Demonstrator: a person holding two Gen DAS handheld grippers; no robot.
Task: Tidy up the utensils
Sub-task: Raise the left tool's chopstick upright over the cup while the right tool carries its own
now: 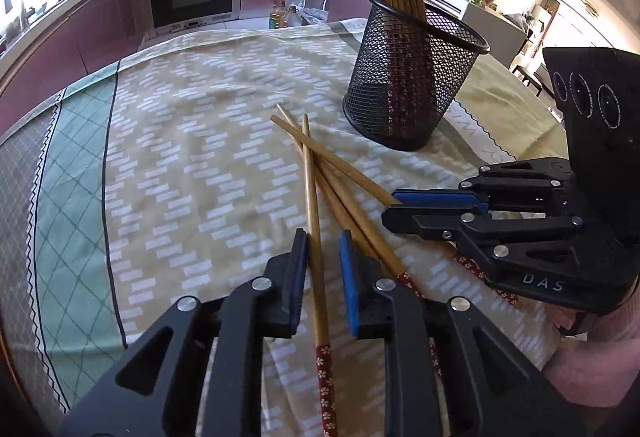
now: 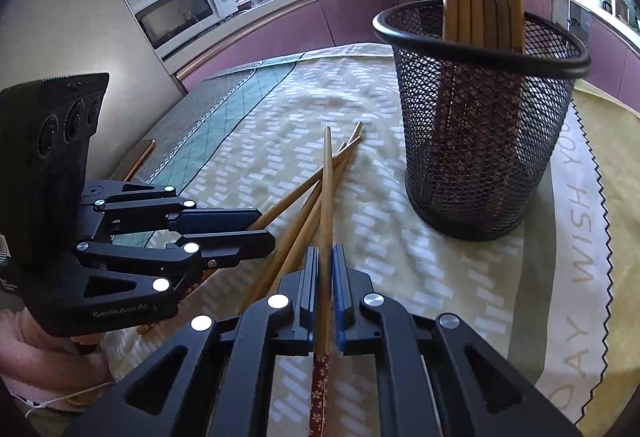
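Right gripper (image 2: 325, 301): jaws closed on one chopstick (image 2: 327, 197), its tip raised over the pile of loose chopsticks (image 2: 296, 213) on the bench cloth (image 2: 440, 297). Left gripper (image 1: 324, 277): jaws narrow, a chopstick (image 1: 312, 197) between them, pads not pressing it. Mesh holder (image 2: 480, 133) stands upright just beyond the pile, already holding chopsticks; cloth to the left lies open. Both grippers angle downward, side by side. Cloth lettering reads "DAY WISH YOU"; gripper bodies read "DAS", "GenRobot.AI".
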